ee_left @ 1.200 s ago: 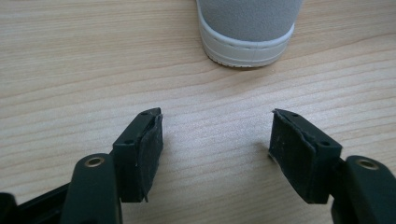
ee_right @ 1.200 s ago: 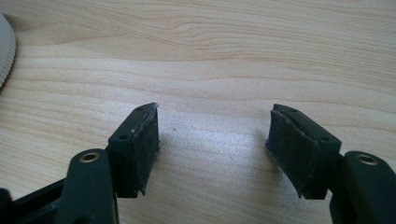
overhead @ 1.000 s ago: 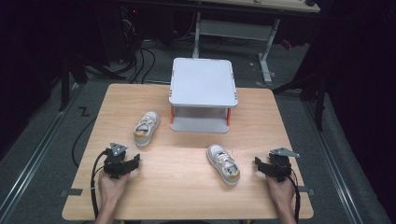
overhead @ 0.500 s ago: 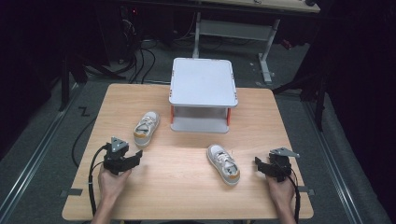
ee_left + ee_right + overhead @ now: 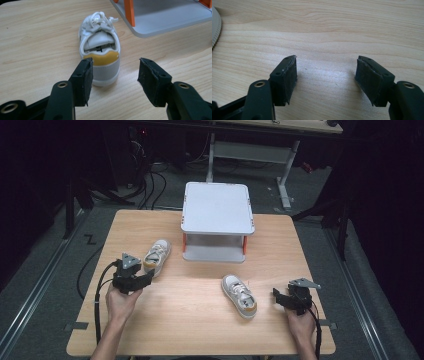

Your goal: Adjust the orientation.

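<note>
The left gripper (image 5: 145,279) is lined up on the heel of the left shoe (image 5: 157,257), which lies on the table (image 5: 190,320) to the left of the small white shelf (image 5: 217,209), toe pointing away from the person. In the left gripper view the jaws stand apart with bare gaps beside the pads (image 5: 85,77); they have just been closing, and nothing is between them yet. This heel-on approach probably suits a grip across the narrow back of the shoe (image 5: 100,53).

The right gripper (image 5: 278,296) rests low on the table, in front of the shelf and to its right, jaws spread over bare wood. The second shoe (image 5: 239,295) lies just beside it, in front of the shelf, untouched.
</note>
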Demonstrator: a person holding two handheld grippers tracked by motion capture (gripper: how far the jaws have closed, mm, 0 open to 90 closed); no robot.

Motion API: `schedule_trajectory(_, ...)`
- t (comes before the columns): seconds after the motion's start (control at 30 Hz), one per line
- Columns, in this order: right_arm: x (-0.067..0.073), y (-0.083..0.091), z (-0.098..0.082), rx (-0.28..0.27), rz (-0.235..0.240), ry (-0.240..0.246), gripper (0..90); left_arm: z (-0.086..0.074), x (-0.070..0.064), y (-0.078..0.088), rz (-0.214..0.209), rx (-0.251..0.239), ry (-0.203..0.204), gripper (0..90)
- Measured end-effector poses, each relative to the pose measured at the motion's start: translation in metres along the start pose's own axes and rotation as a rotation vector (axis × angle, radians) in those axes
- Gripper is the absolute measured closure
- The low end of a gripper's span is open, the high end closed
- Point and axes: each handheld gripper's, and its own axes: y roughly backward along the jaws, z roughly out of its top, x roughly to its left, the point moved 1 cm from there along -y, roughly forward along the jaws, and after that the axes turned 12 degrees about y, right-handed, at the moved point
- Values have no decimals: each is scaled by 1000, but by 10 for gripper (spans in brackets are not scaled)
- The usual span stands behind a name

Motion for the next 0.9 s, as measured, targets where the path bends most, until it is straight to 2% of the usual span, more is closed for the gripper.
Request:
schedule_trajectory(0.1, 0, 0, 0, 0, 0, 0, 339, 7, -2, -3, 0, 10, -9, 461)
schedule_trajectory(0.17, 0, 0, 0, 0, 1, 1, 338, 13, -4, -7, 7, 15, -30, 463)
schedule_trajectory(0.37, 0, 0, 0, 0, 1, 2, 338, 25, -9, -23, -10, 51, -34, 467)
schedule_trajectory(0.5, 0, 0, 0, 0, 2, 3, 338, 31, -11, -37, -7, 68, -37, 477)
schedule_trajectory(0.6, 0, 0, 0, 0, 2, 3, 338, 31, -10, -42, -14, 75, -28, 494)
schedule_trajectory(0.73, 0, 0, 0, 0, 3, 3, 338, 29, -7, -53, 4, 111, -35, 521)
schedule_trajectory(0.9, 0, 0, 0, -1, 4, 4, 338, 27, -6, -62, 7, 127, -26, 561)
